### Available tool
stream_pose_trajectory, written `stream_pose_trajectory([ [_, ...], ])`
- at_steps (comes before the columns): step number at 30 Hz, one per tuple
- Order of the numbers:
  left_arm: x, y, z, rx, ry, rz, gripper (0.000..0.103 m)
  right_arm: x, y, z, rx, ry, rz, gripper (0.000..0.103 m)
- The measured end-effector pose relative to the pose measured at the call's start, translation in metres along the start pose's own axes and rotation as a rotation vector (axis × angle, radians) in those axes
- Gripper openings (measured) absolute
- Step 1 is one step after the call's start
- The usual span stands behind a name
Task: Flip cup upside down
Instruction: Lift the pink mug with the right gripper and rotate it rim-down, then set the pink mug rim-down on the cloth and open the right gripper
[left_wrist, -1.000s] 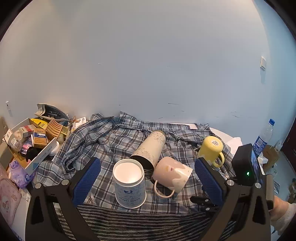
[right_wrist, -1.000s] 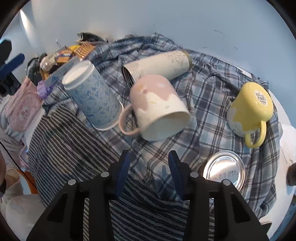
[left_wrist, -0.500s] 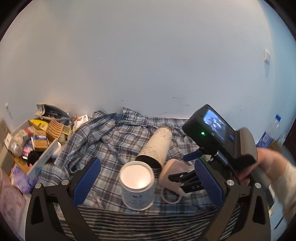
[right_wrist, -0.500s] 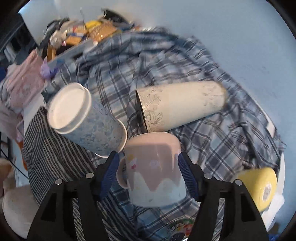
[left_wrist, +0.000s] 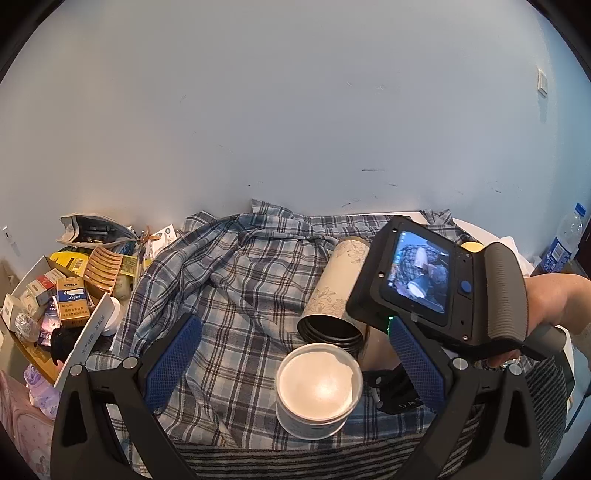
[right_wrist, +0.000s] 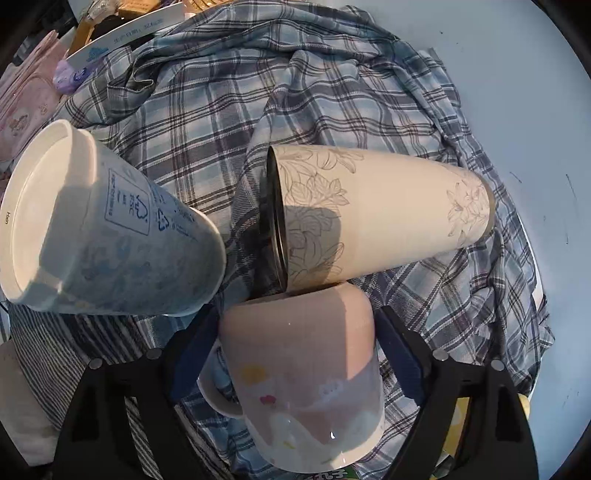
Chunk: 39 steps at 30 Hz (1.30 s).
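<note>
Our right gripper (right_wrist: 297, 354) closes its jaws around the pink mug (right_wrist: 303, 373) lying beside the tumbler (right_wrist: 376, 218), gripping its sides for the flip, while our left gripper (left_wrist: 295, 363) hangs wide open, empty.

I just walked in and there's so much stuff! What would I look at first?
Probably the pink mug lying on its side, right between the right gripper fingers in the right wrist view. Just behind it a tall cream tumbler with flower drawings lies on the plaid cloth, and a blue-and-white paper cup stands upside down to the left. In the left wrist view, a box of small packets sits at the left edge.
</note>
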<state>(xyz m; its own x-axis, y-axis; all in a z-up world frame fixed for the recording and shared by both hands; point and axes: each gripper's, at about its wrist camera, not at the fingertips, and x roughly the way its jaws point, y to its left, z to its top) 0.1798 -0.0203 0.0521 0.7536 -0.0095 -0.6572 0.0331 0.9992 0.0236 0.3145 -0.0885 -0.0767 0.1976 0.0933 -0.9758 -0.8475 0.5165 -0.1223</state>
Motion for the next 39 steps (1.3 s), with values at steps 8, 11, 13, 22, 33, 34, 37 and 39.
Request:
stream_pose_trajectory([
  [8, -0.025, 0.011, -0.009, -0.035, -0.047, -0.014, 0.103, -0.042, 0.005, -0.038, 0.173, -0.204, 0.0, 0.084],
  [11, -0.035, 0.011, -0.01, -0.048, -0.07, -0.025, 0.103, -0.055, 0.015, -0.055, 0.189, -0.295, -0.003, 0.083],
  [13, -0.038, 0.009, -0.011, -0.059, -0.076, -0.044, 0.103, -0.057, 0.019, -0.067, 0.215, -0.323, -0.019, 0.083],
  [22, -0.049, -0.012, -0.022, -0.022, -0.094, -0.061, 0.103, -0.068, 0.028, -0.11, 0.308, -0.427, -0.126, 0.083],
  [33, -0.093, -0.04, -0.055, 0.02, -0.379, -0.123, 0.103, -0.145, 0.058, -0.198, 0.504, -0.806, -0.204, 0.083],
  [34, -0.1, -0.039, -0.061, 0.004, -0.428, -0.147, 0.103, -0.148, 0.061, -0.204, 0.519, -0.827, -0.217, 0.083],
  [37, -0.114, -0.04, -0.077, -0.013, -0.542, -0.183, 0.103, -0.154, 0.066, -0.224, 0.595, -0.9, -0.269, 0.083],
  [39, -0.116, -0.046, -0.086, 0.015, -0.577, -0.176, 0.103, -0.152, 0.069, -0.235, 0.634, -0.942, -0.331, 0.083],
])
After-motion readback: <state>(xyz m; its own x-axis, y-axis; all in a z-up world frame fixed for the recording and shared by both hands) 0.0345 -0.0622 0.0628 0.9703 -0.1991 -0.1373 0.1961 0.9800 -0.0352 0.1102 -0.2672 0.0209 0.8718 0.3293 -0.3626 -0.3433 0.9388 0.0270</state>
